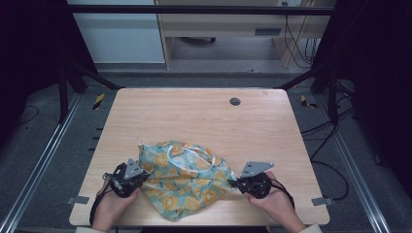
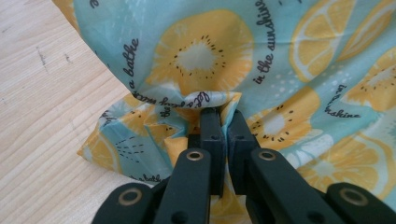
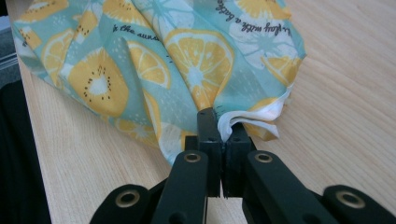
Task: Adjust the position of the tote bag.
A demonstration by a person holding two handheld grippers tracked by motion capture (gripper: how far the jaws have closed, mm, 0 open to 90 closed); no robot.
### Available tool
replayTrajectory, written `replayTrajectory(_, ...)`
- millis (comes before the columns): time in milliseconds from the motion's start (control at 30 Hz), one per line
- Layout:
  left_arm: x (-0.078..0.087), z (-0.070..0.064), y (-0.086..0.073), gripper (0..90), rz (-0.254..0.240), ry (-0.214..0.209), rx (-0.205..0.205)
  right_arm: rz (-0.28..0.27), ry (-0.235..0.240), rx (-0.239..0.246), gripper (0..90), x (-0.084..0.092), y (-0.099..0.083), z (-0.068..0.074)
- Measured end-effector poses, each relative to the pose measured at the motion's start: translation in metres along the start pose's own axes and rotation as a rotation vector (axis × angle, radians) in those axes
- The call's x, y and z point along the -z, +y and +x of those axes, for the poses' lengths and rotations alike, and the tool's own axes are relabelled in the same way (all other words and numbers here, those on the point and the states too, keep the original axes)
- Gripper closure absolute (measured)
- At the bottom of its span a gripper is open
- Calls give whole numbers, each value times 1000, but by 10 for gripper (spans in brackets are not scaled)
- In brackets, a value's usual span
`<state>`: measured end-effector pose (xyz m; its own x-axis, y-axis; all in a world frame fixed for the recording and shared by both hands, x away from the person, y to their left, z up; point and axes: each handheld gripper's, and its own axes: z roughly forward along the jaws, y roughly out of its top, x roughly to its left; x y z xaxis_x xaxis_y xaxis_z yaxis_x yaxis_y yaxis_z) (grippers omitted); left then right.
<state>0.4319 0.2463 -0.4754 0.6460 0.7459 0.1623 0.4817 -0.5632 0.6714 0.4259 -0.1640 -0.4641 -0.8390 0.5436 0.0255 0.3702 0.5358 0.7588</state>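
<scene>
- The table (image 1: 194,111), pale wood, takes up the middle of the high view, with a small dark cap (image 1: 234,101) in its upper centre
- The cloth (image 1: 182,182), teal with yellow citrus slices and script, lies crumpled on the table in the lower centre of the high view, between the two hands; a white hem loops along its upper part
- The left gripper (image 2: 223,122), at lower left in the high view, has its jaws pressed together on a bunched fold of the cloth's edge
- The right gripper (image 3: 219,122), at lower right, pinches the white hem at the cloth's other side, jaws likewise pressed together
- Risk, as I judge it: both grips sit at the very tips on thin fabric, so a sharp pull apart could slide the hem free on the right, where little cloth is caught
- Uneven lifting could leave the middle sagging and folded, or drag the near corner over the bottom table edge
</scene>
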Motion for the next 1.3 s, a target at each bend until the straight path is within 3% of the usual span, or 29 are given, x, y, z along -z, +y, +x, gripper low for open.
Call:
replayTrajectory(233,-4,0,1,890,9,4,-5,37,-5,9,889,-8,-1,0)
replayTrajectory(667,-6,1,1,889,20,9,-8,56,-21,-8,889,-15,0,-4)
replayTrajectory(1233,-11,6,3,860,10,1,43,51,-57,-36,878,-23,-1,-13)
replayTrajectory(1300,-9,6,3,837,1,6,48,51,-63,-35,842,-22,-1,-13)
